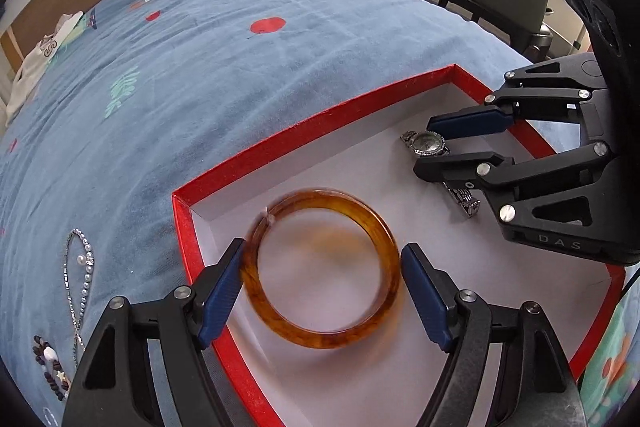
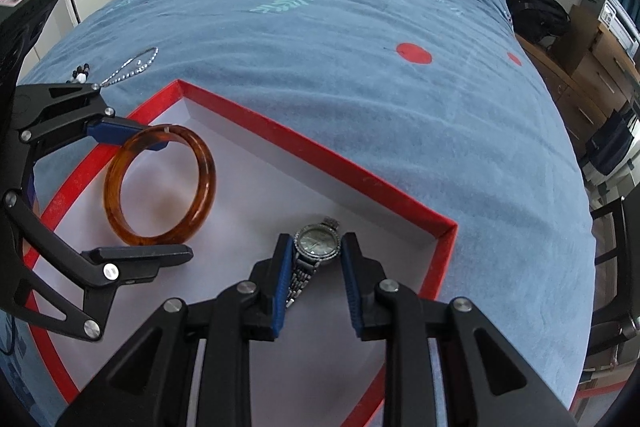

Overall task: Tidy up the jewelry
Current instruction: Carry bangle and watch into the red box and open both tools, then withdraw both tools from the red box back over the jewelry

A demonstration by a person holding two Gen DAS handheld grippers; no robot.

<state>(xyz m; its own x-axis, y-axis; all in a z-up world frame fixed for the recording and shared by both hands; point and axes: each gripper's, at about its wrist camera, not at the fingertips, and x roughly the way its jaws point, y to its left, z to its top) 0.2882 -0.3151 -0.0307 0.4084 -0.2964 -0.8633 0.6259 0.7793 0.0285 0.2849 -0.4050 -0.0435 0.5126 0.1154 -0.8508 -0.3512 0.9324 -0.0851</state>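
- Left wrist view: a red-rimmed box (image 1: 312,115) with a white floor lies on a blue bed cover (image 1: 200,87). The frame cuts off its near corner.
- The left gripper (image 1: 324,247) stands wide, one blue pad on each side of an amber bangle (image 1: 372,223) that is inside the box. The bangle is blurred, and its left edge meets the left pad. At the right pad I cannot tell whether they touch, so a grip is not clear.
- The right gripper (image 1: 423,147) reaches in from the right, narrow, with the watch (image 1: 430,143) face between its fingers. The lower finger hides part of the watch, and a length of strap (image 1: 464,197) shows beyond it.
- On the cover left of the box lie a bead necklace (image 1: 82,267) and a dark bead string (image 1: 50,367), the latter partly behind the gripper body.
- Right wrist view: the watch (image 2: 318,245) lies on the floor of the box (image 2: 320,155), near its right corner. The right gripper (image 2: 316,237) is narrow, and its pads sit tight beside the bezel. No clear gap shows, and I cannot tell whether they press.
- The left gripper (image 2: 176,198) brackets the bangle (image 2: 208,179). Its upper pad overlaps the rim and its lower finger lies along the bottom edge.
- The necklace (image 2: 136,65) and bead string (image 2: 80,73) peek out behind that gripper, mostly hidden.
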